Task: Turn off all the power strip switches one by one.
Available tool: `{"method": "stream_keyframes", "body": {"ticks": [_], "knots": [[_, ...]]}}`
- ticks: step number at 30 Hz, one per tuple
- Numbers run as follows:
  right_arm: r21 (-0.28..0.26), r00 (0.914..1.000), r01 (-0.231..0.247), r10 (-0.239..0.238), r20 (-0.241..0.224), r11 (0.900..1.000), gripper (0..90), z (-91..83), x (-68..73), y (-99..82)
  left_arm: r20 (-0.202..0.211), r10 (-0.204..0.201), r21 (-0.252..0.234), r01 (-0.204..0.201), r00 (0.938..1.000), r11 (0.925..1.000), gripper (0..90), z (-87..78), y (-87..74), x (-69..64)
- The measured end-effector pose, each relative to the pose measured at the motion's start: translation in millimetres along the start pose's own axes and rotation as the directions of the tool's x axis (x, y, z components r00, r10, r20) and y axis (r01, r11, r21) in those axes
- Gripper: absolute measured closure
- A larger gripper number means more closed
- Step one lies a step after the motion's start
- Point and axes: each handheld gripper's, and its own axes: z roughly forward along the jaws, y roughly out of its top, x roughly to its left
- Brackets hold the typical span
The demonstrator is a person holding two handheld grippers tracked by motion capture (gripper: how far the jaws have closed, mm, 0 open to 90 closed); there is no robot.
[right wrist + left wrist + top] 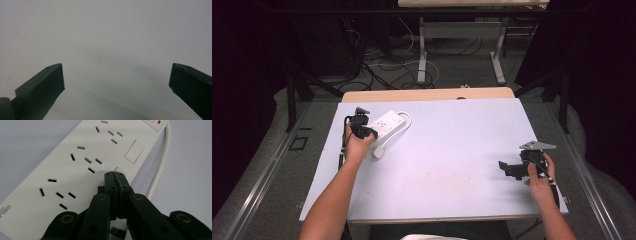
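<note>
Across the pale grey bench [447, 165] that fills the middle of the high view, my two hands sit well apart: one at the far left, one at the near right. On the far left part of that bench lies the power strip [387, 123], a long white block set at a slant, with its white cord [404, 120] looping round the far end and running back along its right side toward me. Up close, its flat top [62, 170] carries rows of small dark slots in groups, a plain raised rocker switch [135, 151] near the right edge, and a tiny red light [159, 122] at the far end. My left tongs [115, 173] are pressed together with nothing between them, their tips resting against a second small white switch [121, 170] on the strip. My right tongs [116, 75] stand wide apart over bare bench, holding nothing.
</note>
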Motion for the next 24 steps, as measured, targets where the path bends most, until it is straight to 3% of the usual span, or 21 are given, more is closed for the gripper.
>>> {"method": "stream_keyframes", "body": {"ticks": [4, 9, 11, 13, 24], "knots": [[-0.001, 1.0000, -0.002, 0.002, -0.002, 1.0000, 0.0, -0.1, -0.1, 0.0, 0.007, 0.005, 0.017, -0.006, 1.0000, 0.9998, 90.0, -1.8, 0.7, 0.6], [-0.002, 1.0000, -0.002, 0.002, -0.002, 1.0000, 0.0, -0.3, -0.4, -0.1, 0.008, -0.004, -0.013, 0.005, 1.0000, 0.9999, 90.0, -3.3, 0.2, -0.7], [-0.002, 1.0000, -0.002, 0.002, -0.002, 1.0000, 0.0, -0.4, -0.2, 0.0, 0.017, 0.009, 0.007, -0.010, 0.9998, 0.9999, 90.0, -6.7, 1.2, 0.6], [-0.001, 1.0000, -0.002, 0.002, -0.002, 1.0000, 0.0, -0.2, 0.0, 0.0, 0.014, -0.002, -0.022, 0.002, 0.9999, 0.9998, 90.0, -6.1, 0.1, -0.7], [-0.002, 1.0000, -0.002, 0.002, -0.002, 1.0000, 0.0, -0.5, 0.0, 0.2, 0.035, 0.001, -0.043, 0.000, 0.9994, 0.9991, 90.0, -17.4, -3.4, -4.4]]}}
